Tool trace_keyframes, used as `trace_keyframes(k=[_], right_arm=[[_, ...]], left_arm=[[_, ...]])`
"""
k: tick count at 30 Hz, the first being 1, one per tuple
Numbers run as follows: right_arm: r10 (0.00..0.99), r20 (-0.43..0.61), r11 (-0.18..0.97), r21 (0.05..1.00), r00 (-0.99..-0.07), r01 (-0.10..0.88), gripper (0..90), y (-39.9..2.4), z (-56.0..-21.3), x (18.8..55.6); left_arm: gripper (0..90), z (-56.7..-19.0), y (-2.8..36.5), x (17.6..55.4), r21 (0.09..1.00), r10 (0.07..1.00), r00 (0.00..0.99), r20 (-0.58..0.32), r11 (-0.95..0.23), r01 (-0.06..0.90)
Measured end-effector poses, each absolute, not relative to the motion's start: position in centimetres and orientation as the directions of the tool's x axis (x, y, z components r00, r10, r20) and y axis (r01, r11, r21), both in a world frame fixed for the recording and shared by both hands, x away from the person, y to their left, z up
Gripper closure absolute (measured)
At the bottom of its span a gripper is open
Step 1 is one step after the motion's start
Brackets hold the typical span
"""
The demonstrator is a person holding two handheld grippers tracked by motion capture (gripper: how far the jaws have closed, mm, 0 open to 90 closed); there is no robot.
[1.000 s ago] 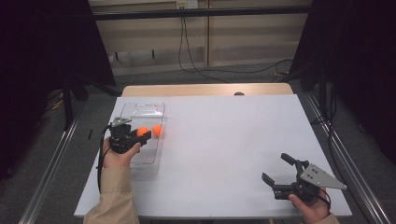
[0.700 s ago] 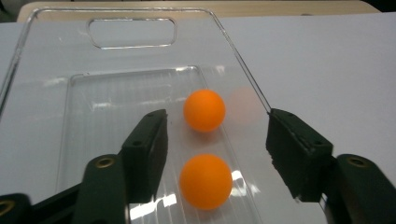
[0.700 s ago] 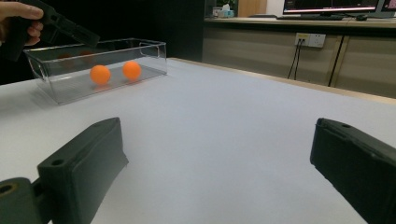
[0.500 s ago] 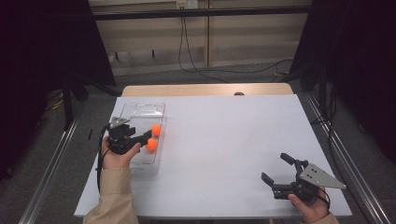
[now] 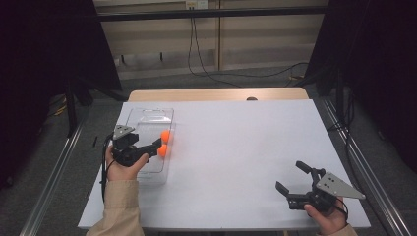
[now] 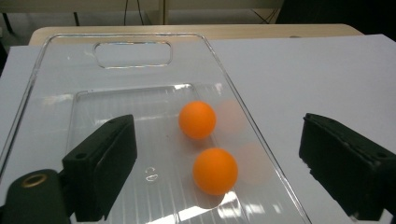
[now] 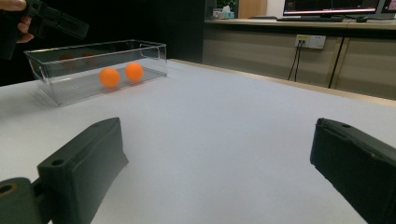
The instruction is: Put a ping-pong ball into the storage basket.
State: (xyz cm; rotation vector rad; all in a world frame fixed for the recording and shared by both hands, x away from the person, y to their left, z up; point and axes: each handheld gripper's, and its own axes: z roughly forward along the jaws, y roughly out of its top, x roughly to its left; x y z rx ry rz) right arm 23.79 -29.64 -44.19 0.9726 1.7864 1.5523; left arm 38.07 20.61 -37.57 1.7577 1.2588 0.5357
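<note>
Two orange balls [image 5: 166, 136] [image 5: 162, 150] lie side by side in a clear plastic box [image 5: 147, 112] at the table's left. My left gripper [image 5: 155, 146] hovers over the box's near end; its jaws have just been opening and nothing is between them. In the left gripper view the farther ball [image 6: 197, 120] and the nearer ball [image 6: 215, 171] rest on the box floor [image 6: 116, 112] below the open left gripper [image 6: 217, 130]. My right gripper [image 5: 290, 176] stands open and empty near the front right edge. From the right gripper [image 7: 215, 140] both balls [image 7: 109, 77] [image 7: 134, 71] show through the box wall [image 7: 70, 86].
The white table top [image 5: 246, 137] stretches between the two hands. A wooden strip [image 5: 216, 94] runs along the far edge. Cables [image 5: 206, 69] hang on the wall behind, and metal rails [image 5: 54, 172] flank the table.
A second ago my left gripper was shut on an orange ball over the box. It has opened, and the ball has dropped in beside the other one. The right gripper has kept still.
</note>
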Motion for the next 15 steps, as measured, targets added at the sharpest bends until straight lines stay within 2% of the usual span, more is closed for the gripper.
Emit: trace_keyframes(k=[15], right_arm=[[0.823,0.038,0.059,0.987,-0.566,0.152,2.4,-29.8,-44.2,23.7]], left_arm=[[6.8,-38.2,21.0,36.1,0.874,0.887,0.437,-0.151,-0.087,0.479]])
